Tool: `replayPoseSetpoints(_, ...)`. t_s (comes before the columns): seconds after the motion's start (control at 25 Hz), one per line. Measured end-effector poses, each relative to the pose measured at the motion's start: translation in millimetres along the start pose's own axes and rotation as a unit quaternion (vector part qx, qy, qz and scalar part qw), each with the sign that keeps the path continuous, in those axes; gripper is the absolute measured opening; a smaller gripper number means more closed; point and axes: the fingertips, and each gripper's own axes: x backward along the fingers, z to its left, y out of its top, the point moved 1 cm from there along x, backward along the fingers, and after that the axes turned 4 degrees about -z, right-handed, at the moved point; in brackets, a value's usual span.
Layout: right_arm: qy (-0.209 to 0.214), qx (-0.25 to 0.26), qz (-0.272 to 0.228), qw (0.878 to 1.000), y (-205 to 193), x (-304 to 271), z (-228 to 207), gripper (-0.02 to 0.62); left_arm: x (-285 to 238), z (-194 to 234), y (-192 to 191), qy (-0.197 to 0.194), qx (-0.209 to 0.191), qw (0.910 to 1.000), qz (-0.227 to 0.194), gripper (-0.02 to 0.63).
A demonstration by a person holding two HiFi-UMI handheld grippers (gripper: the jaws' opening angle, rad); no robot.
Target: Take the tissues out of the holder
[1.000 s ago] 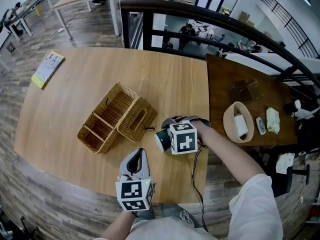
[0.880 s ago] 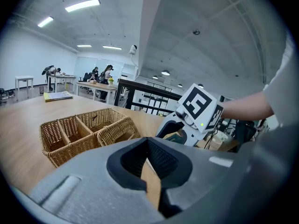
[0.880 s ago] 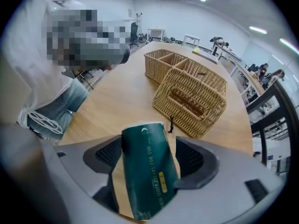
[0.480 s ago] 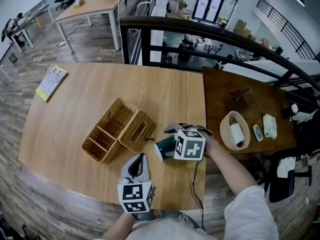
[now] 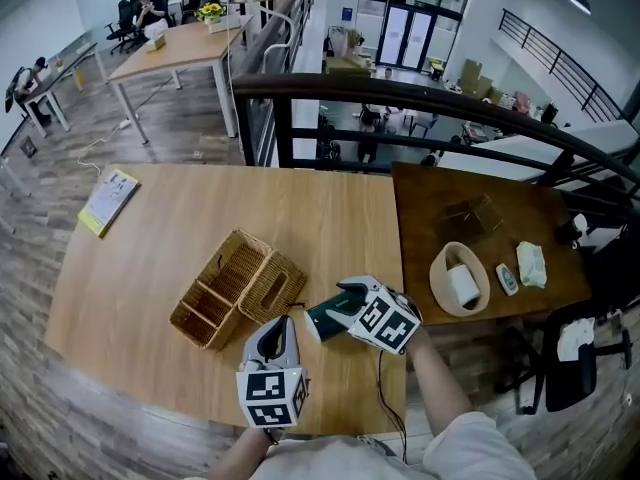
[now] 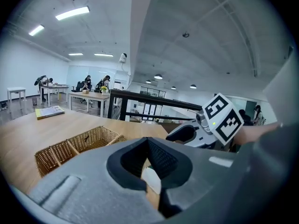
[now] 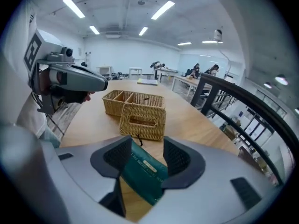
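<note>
Dark green tissue pack (image 7: 140,174) sits between the two jaws of the right gripper (image 7: 145,158). Both pads press on its sides, and these jaws have just been closing on it. The pack is outside of the wicker holder (image 5: 274,286), near the end of the holder and not touching it, over the light wooden table (image 5: 150,228). The oval slot of the holder shows in the head view and in the right gripper view. On its other side the holder touches a wicker basket (image 5: 215,293) with several compartments.

The left gripper (image 5: 277,326) is near the table edge on the person's side, and its tip points toward the holder. Its jaws stand together with only a thin slit between them, and they grip nothing. A yellowish booklet (image 5: 108,200) lies well apart, at the far left part of the table.
</note>
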Motion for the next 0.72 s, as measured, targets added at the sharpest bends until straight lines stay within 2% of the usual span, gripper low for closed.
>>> replayPoseSetpoints(0.16, -0.063, -0.058, -0.062, 0.994, 6, 21, -6, 0.185, -2, -6, 1, -0.009, -0.005, 0.9999, 0.001, -0.014)
replayPoseSetpoints(0.28, -0.109, -0.078, -0.093, 0.987, 10, 41, -6, 0.135, -4, -10, 0, -0.016, -0.007, 0.9999, 0.002, -0.014)
replayPoseSetpoints(0.48, -0.144, -0.098, -0.132, 0.976, 8, 70, 7, 0.091, -6, -16, 0, -0.025, -0.005, 0.9997, -0.001, -0.014)
replayPoseSetpoints(0.6, -0.172, -0.141, -0.167, 0.961, 8, 86, 11, 0.079, -7, -17, 1, -0.028, -0.002, 0.9996, -0.003, -0.014)
replayPoseSetpoints(0.72, -0.198, -0.205, -0.2, 0.937, 4, 98, 12, 0.078, -8, -18, 3, -0.03, 0.0, 0.9995, -0.005, -0.014)
